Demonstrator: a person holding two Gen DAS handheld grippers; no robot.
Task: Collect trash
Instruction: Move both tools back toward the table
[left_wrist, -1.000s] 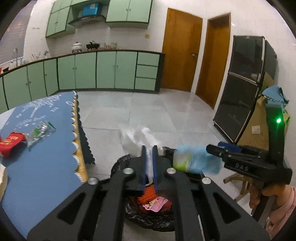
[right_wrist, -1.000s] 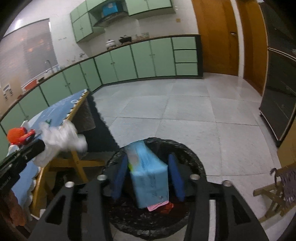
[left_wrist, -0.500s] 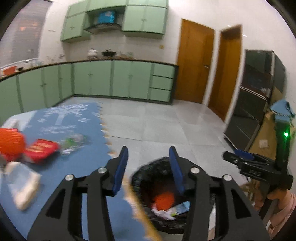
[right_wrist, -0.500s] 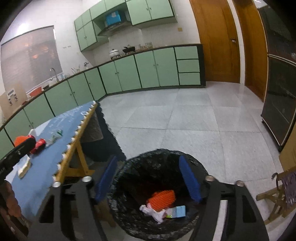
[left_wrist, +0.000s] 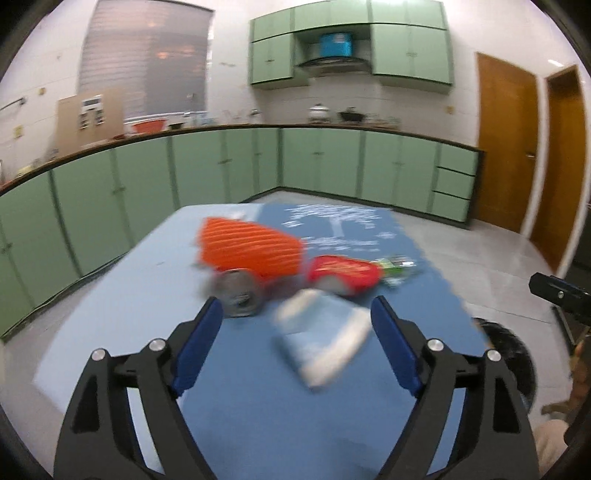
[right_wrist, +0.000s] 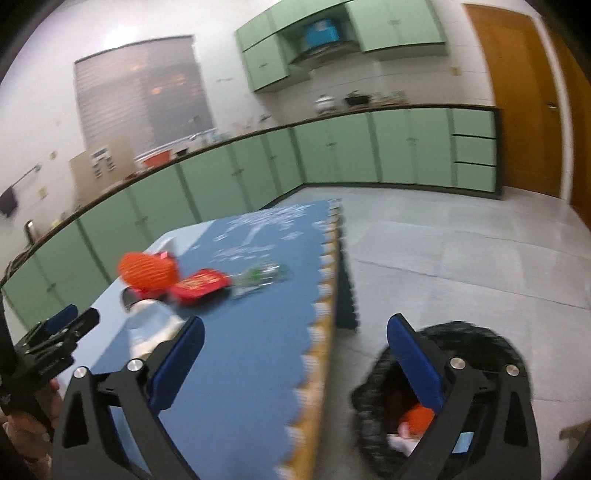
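Over a blue-covered table (left_wrist: 122, 314), the left gripper (left_wrist: 295, 343) hangs with its jaws spread wide and empty, the litter lying ahead of it: a blurred can (left_wrist: 236, 291) on its side, an orange foam net (left_wrist: 251, 247) behind it, a pale blue-and-white packet (left_wrist: 321, 343) nearest the jaws, then a red packet (left_wrist: 343, 273) and a clear green-printed wrapper (left_wrist: 397, 266). To the right, the right gripper (right_wrist: 295, 362) is likewise wide open and empty, straddling the table's scalloped edge, with the black-lined trash bin (right_wrist: 376, 424) on the floor beside the table already holding orange and pink scraps. Green cabinets (left_wrist: 314, 162) line the kitchen behind.
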